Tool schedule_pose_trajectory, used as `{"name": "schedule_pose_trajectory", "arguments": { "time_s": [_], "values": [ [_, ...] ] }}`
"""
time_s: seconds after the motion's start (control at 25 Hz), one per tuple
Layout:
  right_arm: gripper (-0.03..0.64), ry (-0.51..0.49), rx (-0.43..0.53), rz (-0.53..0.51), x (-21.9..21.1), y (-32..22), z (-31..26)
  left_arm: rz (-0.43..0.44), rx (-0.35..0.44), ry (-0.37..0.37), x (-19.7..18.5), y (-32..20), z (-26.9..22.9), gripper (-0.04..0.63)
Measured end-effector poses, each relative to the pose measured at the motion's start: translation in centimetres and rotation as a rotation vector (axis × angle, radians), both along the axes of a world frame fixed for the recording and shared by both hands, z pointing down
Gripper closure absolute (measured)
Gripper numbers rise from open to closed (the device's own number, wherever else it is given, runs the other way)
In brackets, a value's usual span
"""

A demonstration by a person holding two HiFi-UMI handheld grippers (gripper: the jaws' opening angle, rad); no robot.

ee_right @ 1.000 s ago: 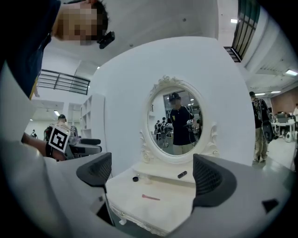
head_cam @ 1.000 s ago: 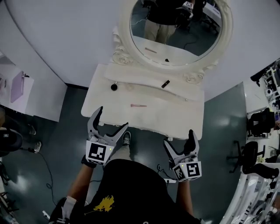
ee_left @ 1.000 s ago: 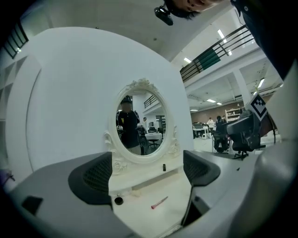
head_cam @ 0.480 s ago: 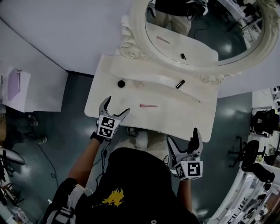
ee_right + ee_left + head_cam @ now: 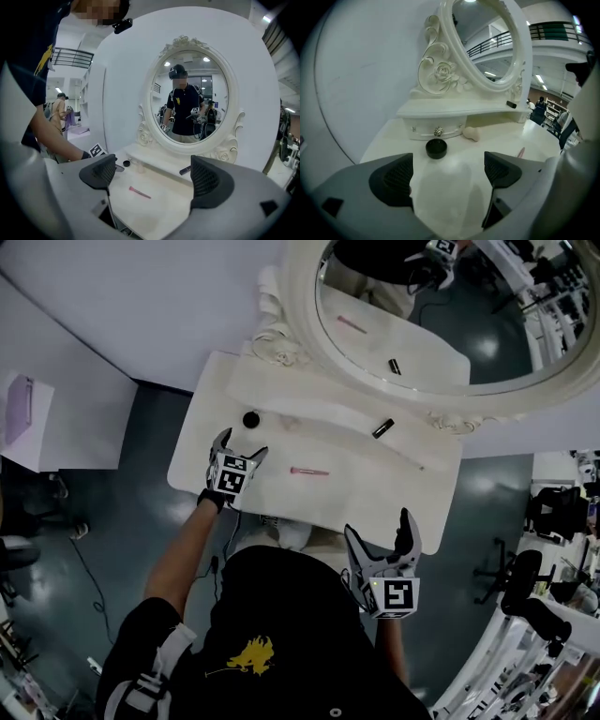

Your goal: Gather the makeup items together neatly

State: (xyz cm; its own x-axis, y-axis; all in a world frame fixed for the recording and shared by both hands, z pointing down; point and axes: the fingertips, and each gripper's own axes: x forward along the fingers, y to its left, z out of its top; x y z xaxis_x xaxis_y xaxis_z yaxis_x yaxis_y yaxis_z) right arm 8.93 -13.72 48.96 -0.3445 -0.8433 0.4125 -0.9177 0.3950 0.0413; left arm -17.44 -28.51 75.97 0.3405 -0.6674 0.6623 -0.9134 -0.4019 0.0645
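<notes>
On the white vanity table (image 5: 412,502) lie a round black jar (image 5: 250,419), a thin pink brush (image 5: 309,471) and a black tube (image 5: 382,428) on the raised shelf. My left gripper (image 5: 241,443) hovers open over the table's left part. The black jar (image 5: 436,148) sits just ahead of its empty jaws, a beige sponge (image 5: 471,134) further right. My right gripper (image 5: 379,524) hangs off the table's front edge, its jaws wide and closing with nothing between them. In the right gripper view the pink brush (image 5: 139,192), jar (image 5: 126,163) and tube (image 5: 185,169) lie well ahead.
An oval mirror (image 5: 441,324) in an ornate white frame stands at the table's back, above a low shelf with a small knobbed drawer (image 5: 436,131). A white side surface (image 5: 37,427) stands to the left. Office chairs (image 5: 534,568) crowd the right.
My left gripper has moved forward from the table's front edge to over its left part, close to the black jar. The right gripper has stayed near the front edge.
</notes>
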Motion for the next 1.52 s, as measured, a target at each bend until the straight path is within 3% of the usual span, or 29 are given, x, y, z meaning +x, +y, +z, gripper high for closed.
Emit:
{"name": "schedule_pose_trajectory", "arguments": {
  "time_s": [0.12, 0.52, 1.04, 1.36, 1.44, 1.52],
  "values": [
    [0.106, -0.003, -0.005, 0.010, 0.6, -0.3, 0.0, -0.011, -0.033, 0.002, -0.2, -1.3, 1.4, 0.118],
    [0.112, -0.019, -0.027, 0.057, 0.5, 0.6, 0.8, 0.097, -0.051, -0.074, 0.0, -4.0, 4.2, 0.121],
    [0.133, -0.103, -0.028, 0.074, -0.7, 0.0, 1.6, 0.152, -0.058, -0.040, -0.2, -4.3, 4.2, 0.127],
    [0.147, -0.074, 0.013, -0.081, -5.5, -4.1, 2.6, 0.176, -0.043, -0.039, 0.4, -4.2, 4.4, 0.194],
    [0.147, -0.055, -0.003, -0.131, -7.0, -4.4, 3.4, 0.231, -0.047, -0.052, 1.4, -3.5, 4.3, 0.266],
    [0.147, -0.037, -0.018, -0.176, -8.1, -5.0, 4.1, 0.273, -0.055, -0.073, 2.3, -2.9, 3.9, 0.393]
  ]
}}
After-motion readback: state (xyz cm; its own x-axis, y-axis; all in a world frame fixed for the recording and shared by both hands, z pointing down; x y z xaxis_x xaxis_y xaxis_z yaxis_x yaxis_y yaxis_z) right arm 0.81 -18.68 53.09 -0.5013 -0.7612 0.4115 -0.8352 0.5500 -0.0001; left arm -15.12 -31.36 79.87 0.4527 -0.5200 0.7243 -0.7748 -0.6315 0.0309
